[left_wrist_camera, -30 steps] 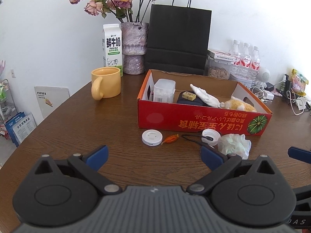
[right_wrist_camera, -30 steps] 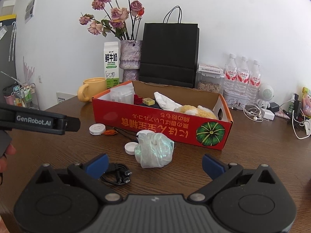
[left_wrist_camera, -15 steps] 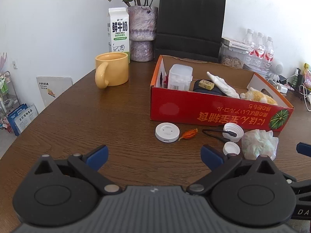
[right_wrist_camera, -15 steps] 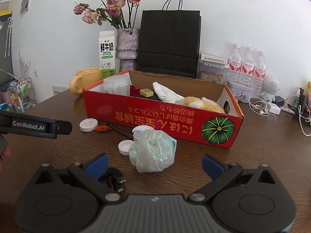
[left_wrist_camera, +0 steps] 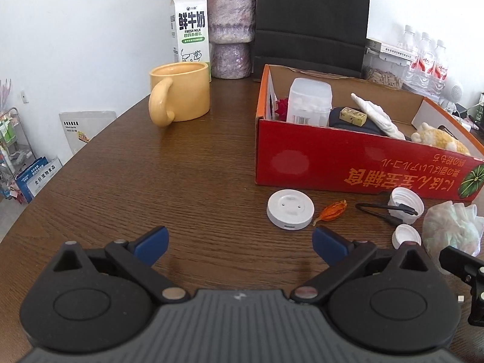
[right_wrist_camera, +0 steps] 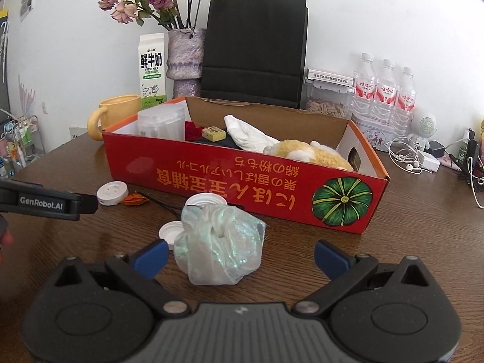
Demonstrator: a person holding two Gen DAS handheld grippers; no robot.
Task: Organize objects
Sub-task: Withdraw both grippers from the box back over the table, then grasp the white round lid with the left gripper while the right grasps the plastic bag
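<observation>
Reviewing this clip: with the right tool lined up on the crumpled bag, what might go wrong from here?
1. The plastic bag is soft and shiny; the open right tool may pinch only a fold and let it slip.
2. The small white cap touches the bag's left side and could get knocked away.
3. The black cable lies close behind the bag and might snag and drag along.

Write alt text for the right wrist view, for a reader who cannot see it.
The open right gripper faces a crumpled iridescent plastic bag lying between its jaws on a brown wooden table. Behind the bag stands an open red cardboard box holding a plush toy and other items. Two white caps lie left of the bag.
</observation>
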